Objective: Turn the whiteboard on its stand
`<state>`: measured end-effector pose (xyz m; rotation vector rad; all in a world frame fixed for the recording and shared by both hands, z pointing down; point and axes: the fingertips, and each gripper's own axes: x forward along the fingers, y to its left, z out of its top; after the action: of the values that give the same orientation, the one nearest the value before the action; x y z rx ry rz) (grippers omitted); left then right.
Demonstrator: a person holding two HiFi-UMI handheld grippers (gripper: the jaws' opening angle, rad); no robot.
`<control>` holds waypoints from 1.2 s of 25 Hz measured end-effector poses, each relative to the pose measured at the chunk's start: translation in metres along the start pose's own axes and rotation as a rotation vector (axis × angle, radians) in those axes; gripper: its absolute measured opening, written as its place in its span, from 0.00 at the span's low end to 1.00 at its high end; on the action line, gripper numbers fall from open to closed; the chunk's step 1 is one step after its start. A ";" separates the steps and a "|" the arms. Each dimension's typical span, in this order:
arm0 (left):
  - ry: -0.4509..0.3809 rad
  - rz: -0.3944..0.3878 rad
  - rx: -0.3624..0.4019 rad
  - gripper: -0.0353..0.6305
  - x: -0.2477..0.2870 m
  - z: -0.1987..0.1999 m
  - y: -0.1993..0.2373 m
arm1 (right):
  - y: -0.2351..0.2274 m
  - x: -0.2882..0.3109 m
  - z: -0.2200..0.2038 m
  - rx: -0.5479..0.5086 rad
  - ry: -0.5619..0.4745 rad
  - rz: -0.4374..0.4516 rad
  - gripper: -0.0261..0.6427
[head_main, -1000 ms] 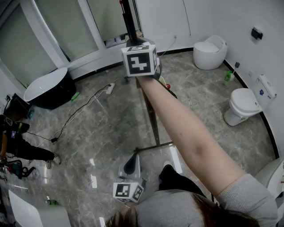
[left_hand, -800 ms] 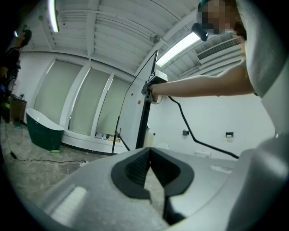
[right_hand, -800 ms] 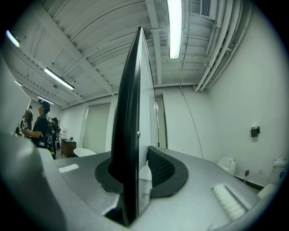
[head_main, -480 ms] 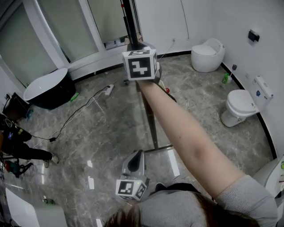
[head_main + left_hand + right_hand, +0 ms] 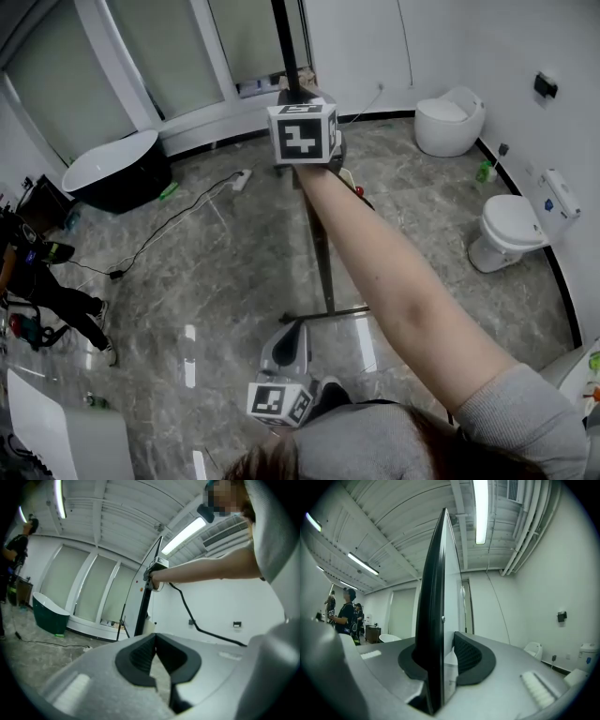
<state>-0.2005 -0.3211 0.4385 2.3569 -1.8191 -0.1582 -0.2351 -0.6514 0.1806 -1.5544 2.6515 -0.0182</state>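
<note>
Now, the whiteboard [image 5: 436, 573] upright, edge-on, between the just-widening jaws of the right hand-held gripper [image 5: 438, 641], pads [image 5: 471, 656] against it.

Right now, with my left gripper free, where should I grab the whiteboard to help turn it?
Probably by the black-framed side edge of the whiteboard. The whiteboard stands upright and shows edge-on as a thin strip, so bring the left gripper in level, straight at that edge. Open its jaws first so that one passes on each face.
</note>
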 end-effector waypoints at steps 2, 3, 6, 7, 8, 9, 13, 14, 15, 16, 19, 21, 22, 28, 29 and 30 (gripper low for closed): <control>-0.002 0.012 -0.009 0.06 -0.012 -0.003 -0.007 | 0.003 -0.011 0.001 0.001 -0.002 0.003 0.16; -0.002 0.017 -0.013 0.06 -0.017 -0.005 -0.011 | 0.005 -0.016 0.001 0.002 -0.003 0.006 0.16; -0.008 0.039 -0.025 0.06 -0.033 -0.008 -0.021 | 0.012 -0.031 0.002 0.005 -0.003 0.016 0.16; -0.008 0.045 -0.029 0.06 -0.037 -0.009 -0.024 | 0.013 -0.036 0.002 0.007 -0.002 0.018 0.16; -0.007 0.048 -0.031 0.06 -0.041 -0.010 -0.027 | 0.015 -0.041 0.003 0.010 -0.002 0.021 0.17; -0.004 0.049 -0.034 0.06 -0.045 -0.011 -0.031 | 0.016 -0.046 0.003 0.014 -0.002 0.023 0.17; 0.000 0.053 -0.042 0.06 -0.060 -0.016 -0.045 | 0.021 -0.065 0.006 0.020 -0.003 0.027 0.18; -0.001 0.055 -0.044 0.06 -0.063 -0.018 -0.048 | 0.023 -0.069 0.007 0.018 -0.004 0.030 0.18; -0.001 0.057 -0.046 0.06 -0.066 -0.019 -0.052 | 0.024 -0.074 0.007 0.016 -0.004 0.034 0.19; -0.001 0.057 -0.047 0.06 -0.068 -0.021 -0.056 | 0.025 -0.079 0.007 0.012 -0.003 0.040 0.20; 0.002 0.053 -0.047 0.06 -0.076 -0.024 -0.069 | 0.028 -0.096 0.007 0.000 0.000 0.047 0.21; 0.004 0.041 -0.043 0.06 -0.079 -0.027 -0.077 | 0.029 -0.107 0.008 -0.002 0.000 0.049 0.21; 0.006 0.036 -0.043 0.06 -0.079 -0.027 -0.081 | 0.030 -0.112 0.009 -0.002 -0.001 0.051 0.21; 0.023 0.013 -0.060 0.06 -0.088 -0.033 -0.103 | 0.030 -0.140 0.009 -0.003 -0.002 0.066 0.22; 0.027 0.004 -0.058 0.06 -0.090 -0.033 -0.105 | 0.030 -0.143 0.009 -0.002 -0.002 0.064 0.21; 0.030 -0.006 -0.054 0.06 -0.091 -0.033 -0.105 | 0.030 -0.146 0.011 -0.001 -0.003 0.063 0.22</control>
<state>-0.1178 -0.2051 0.4495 2.3158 -1.7719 -0.1694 -0.1897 -0.5088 0.1765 -1.4688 2.6971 -0.0105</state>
